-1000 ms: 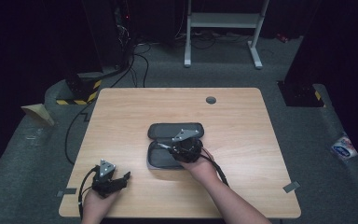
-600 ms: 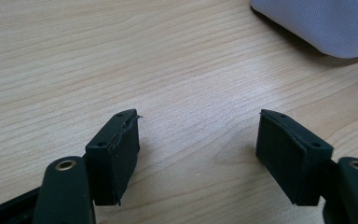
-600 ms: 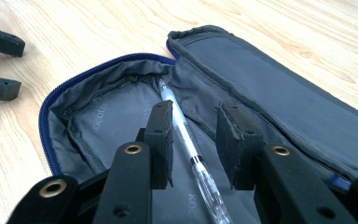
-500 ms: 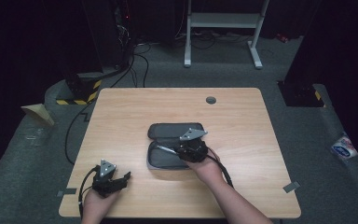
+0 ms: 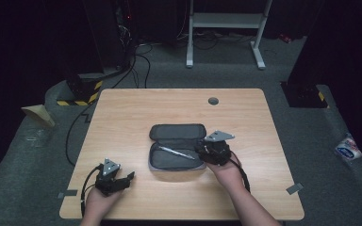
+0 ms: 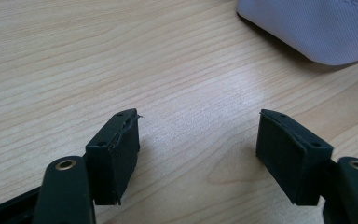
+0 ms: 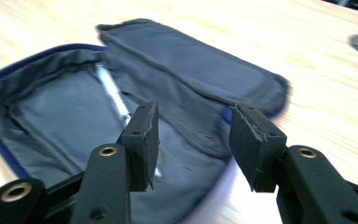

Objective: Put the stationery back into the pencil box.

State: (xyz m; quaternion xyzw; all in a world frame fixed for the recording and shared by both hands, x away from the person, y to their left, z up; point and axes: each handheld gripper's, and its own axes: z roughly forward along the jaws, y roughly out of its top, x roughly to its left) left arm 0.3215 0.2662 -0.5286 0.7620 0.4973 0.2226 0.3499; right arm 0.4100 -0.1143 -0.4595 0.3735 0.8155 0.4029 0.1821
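Case count one: dark fabric, oblong, rounded, unzipped flat at frame centre on wood-grain worktop; one slim silver pen inside. Right tool just opening, nothing gripped; left tool wide, empty.

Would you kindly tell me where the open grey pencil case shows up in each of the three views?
High view: pencil case at table centre, beside the right gripper.
Left gripper view: its pale grey corner at top right.
Right gripper view: lying open across the middle, behind the jaws.
Shared landmark: the light wooden table.
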